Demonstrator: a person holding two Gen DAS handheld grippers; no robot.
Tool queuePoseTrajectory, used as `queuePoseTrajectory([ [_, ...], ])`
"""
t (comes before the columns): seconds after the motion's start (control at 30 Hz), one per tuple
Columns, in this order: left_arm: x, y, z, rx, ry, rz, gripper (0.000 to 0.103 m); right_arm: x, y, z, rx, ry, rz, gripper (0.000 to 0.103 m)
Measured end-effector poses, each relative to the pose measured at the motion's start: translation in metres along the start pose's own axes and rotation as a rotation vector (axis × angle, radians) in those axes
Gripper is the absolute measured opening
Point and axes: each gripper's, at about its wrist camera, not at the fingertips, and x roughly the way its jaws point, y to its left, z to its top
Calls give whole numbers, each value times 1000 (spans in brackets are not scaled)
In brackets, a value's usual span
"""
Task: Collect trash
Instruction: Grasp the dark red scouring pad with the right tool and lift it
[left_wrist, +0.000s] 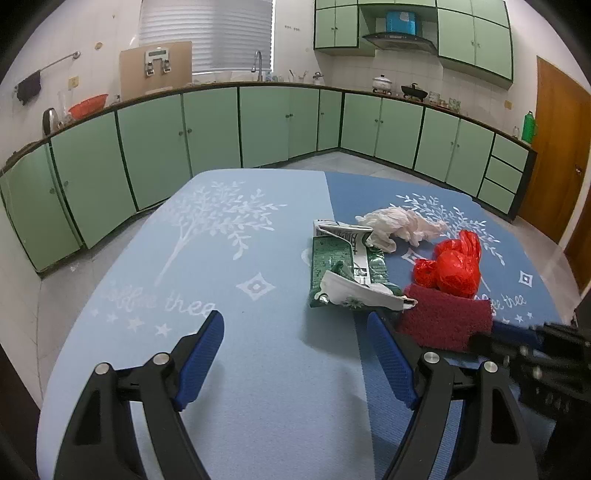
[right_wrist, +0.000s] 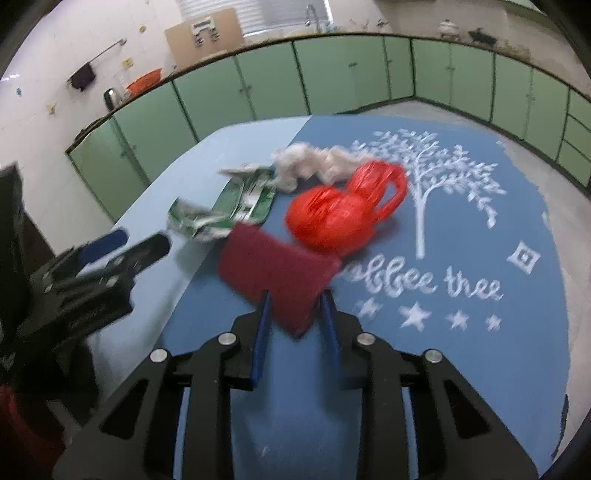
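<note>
Right gripper (right_wrist: 295, 306) pinches only one corner of the red scrub pad (right_wrist: 277, 273), so it could slip out when lifted. Left gripper (left_wrist: 295, 354) is spread, holding nothing.

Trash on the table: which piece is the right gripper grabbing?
The dark red scrubbing pad. The right gripper has its jaws on it; the red plastic bag, white tissue and green wrapper lie untouched.
</note>
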Motion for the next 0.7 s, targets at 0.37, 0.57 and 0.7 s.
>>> queuePoseTrajectory([
  [0.37, 1, 0, 0, 0, 4, 5, 79, 11, 2, 6, -37, 14, -49, 67],
  [0.57, 2, 2, 0, -8, 13, 1, 78, 23, 2, 17, -66, 27, -52, 79],
  [0.7, 3, 3, 0, -8, 14, 2, 79, 28, 1, 22, -80, 34, -36, 77],
])
